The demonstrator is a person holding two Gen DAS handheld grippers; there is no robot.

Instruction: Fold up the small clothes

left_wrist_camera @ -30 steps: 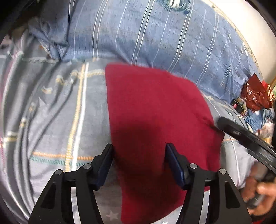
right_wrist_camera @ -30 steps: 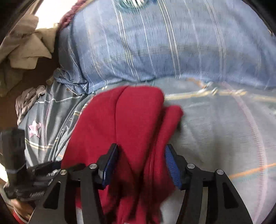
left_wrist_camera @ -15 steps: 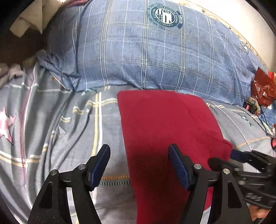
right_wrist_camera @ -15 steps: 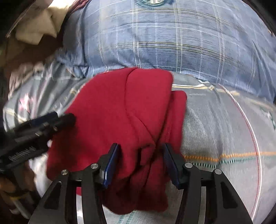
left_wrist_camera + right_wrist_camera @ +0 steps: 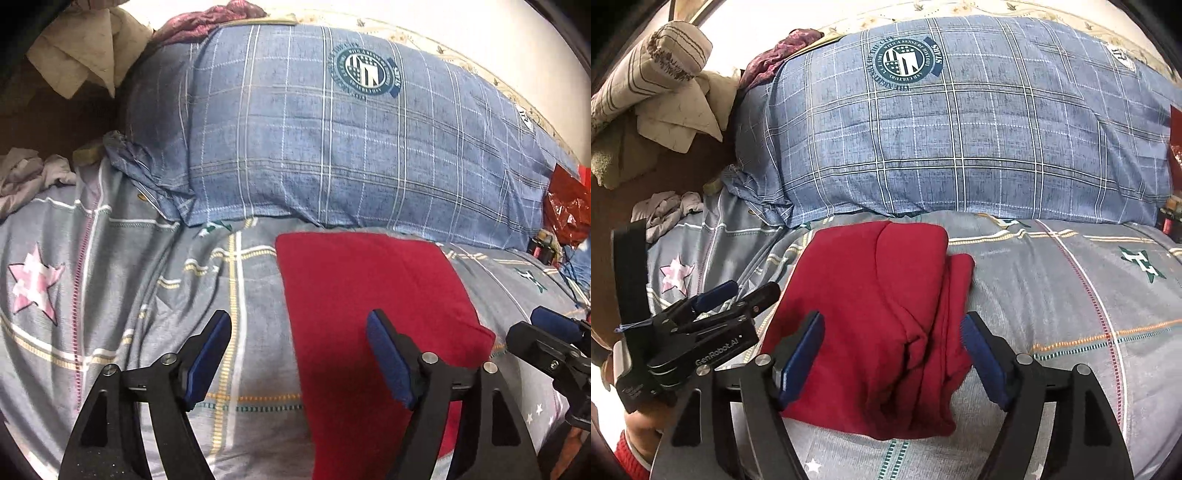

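The folded red garment [image 5: 871, 317] lay on the grey bedsheet [image 5: 1071, 295] before the plaid pillow [image 5: 960, 147], long axis running away from both grippers. The right gripper [image 5: 892, 354], jaws apart and empty, straddled it, nearer than the left gripper [image 5: 299, 358], likewise spread at its left edge.

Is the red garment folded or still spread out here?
Folded. The red garment lies as a compact, layered rectangle on the bedsheet; overlapping edges show along its right side.

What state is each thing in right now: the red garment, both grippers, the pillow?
Red garment: folded, lying flat on the bedsheet, held by neither gripper.
Left gripper: open, empty, above the garment's left edge.
Right gripper: open, empty, above the garment.
Pillow: resting behind the garment.
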